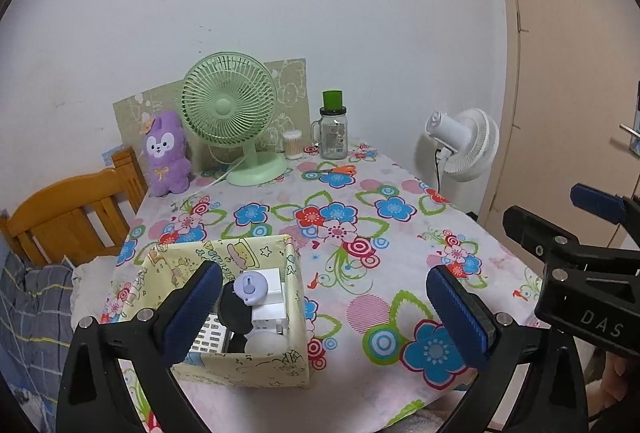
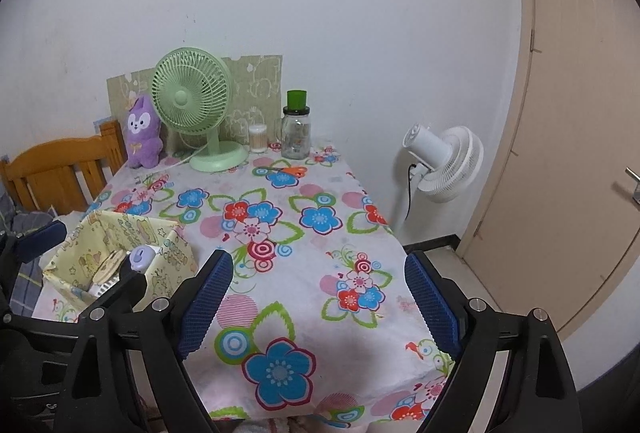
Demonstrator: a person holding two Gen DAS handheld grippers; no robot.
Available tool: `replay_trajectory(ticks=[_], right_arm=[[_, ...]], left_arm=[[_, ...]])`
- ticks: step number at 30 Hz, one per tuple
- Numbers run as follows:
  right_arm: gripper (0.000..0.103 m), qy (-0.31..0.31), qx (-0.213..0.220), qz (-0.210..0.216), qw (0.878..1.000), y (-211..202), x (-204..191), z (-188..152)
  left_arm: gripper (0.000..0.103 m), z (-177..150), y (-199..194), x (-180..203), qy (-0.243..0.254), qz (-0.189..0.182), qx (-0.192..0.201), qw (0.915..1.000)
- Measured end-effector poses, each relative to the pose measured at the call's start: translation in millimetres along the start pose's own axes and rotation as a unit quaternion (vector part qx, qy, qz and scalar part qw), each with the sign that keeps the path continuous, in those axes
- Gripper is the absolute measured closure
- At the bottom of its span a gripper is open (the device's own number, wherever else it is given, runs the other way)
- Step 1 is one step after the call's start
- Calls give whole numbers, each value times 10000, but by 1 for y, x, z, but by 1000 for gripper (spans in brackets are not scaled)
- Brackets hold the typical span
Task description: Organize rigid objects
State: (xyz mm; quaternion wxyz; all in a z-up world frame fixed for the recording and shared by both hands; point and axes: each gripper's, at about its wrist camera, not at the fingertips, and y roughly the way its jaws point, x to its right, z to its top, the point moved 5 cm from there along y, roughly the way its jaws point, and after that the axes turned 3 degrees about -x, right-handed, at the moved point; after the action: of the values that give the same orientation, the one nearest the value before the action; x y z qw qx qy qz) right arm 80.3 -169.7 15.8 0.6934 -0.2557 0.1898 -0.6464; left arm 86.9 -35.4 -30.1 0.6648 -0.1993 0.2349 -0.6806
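The fabric box [image 1: 256,365] sits at the tabletop's [image 1: 360,193] near left corner, holding small hard gadgets; light, soft-walled, best pinched at its rim; left gripper [image 1: 324,313] and right gripper [image 2: 320,301] gape, empty.

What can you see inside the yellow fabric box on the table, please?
Inside the yellow fabric box: a lilac round gadget, a white block, a black object, a keypad remote and a white ball. Anything beneath is covered.
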Motion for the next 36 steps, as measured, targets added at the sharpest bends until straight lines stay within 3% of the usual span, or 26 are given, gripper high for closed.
replay_trajectory(ticks=[11, 21, 25, 36], right_arm=[[13, 62, 34, 80, 9999, -4, 5, 0], [12, 23, 140, 167, 9998, -8, 2, -1], [12, -13, 146, 147, 9998, -8, 1, -2], [12, 11, 149, 191, 9997, -4, 1, -1]], left_arm=[[0, 1, -4, -18, -458, 237, 37, 9987], [0, 0, -6, -16, -409, 186, 77, 9990], [0, 1, -7, -14, -405, 0, 103, 9991], [0, 1, -6, -15, -449, 59, 82, 9989]])
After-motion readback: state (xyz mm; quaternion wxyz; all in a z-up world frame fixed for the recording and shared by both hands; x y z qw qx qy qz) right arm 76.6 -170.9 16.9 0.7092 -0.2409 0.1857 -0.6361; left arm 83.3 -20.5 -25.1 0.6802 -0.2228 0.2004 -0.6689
